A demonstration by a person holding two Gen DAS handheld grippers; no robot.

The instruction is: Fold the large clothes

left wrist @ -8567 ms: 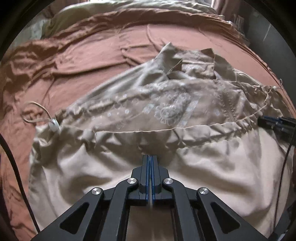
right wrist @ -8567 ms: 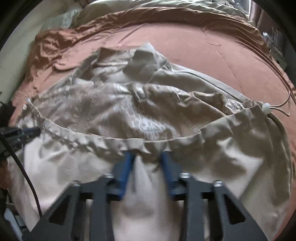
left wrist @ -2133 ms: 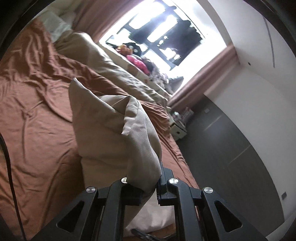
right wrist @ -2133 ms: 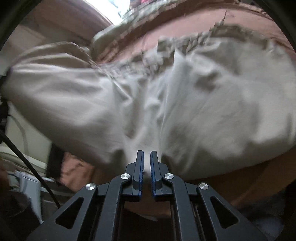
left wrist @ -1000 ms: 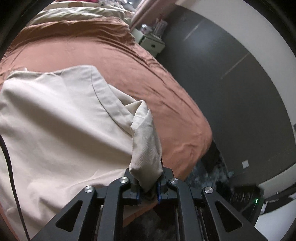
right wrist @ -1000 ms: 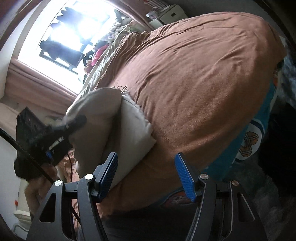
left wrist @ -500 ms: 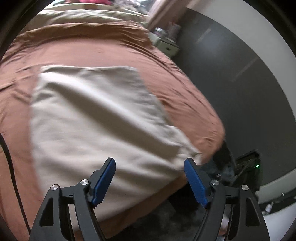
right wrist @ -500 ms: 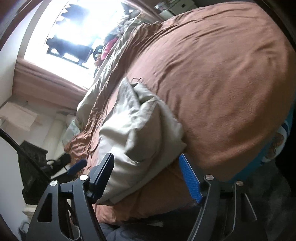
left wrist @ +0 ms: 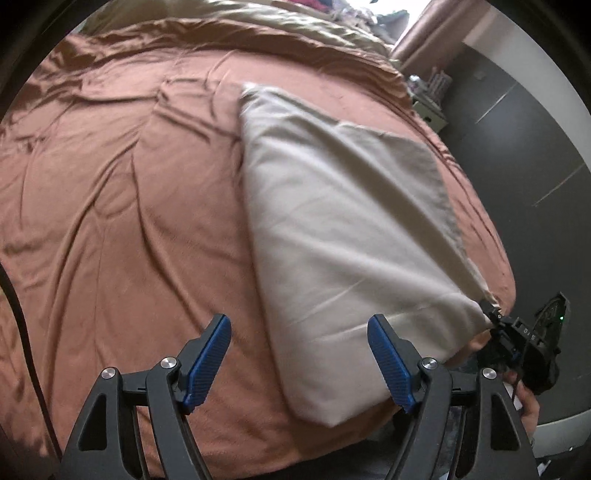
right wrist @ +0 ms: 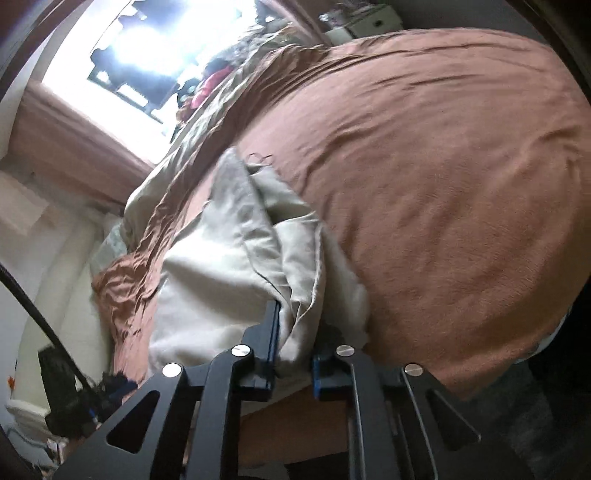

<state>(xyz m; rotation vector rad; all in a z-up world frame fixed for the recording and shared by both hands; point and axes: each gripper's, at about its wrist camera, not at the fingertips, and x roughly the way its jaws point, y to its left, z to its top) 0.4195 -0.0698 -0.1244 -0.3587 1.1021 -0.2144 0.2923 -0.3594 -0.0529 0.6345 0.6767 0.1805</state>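
A beige folded garment [left wrist: 340,229] lies on the brown bedspread [left wrist: 118,206], reaching over the bed's near right edge. My left gripper [left wrist: 299,354] is open and empty above the bedspread, its right finger over the garment's near edge. My right gripper [right wrist: 295,332] is shut on the garment's [right wrist: 229,273] near corner, with bunched layers of cloth between its fingers [right wrist: 271,332]. In the left wrist view the right gripper [left wrist: 495,317] grips that corner at the far right.
A beige duvet [left wrist: 258,22] lies bunched at the head of the bed. A white nightstand [left wrist: 428,107] and a dark wall [left wrist: 524,122] stand to the right. A bright window [right wrist: 136,51] with brown curtains is beyond the bed. A black cable [right wrist: 40,317] hangs at left.
My right gripper has closed on the garment's corner; half a second ago it was open. My left gripper stays open and has shifted left, so the garment now lies to its right.
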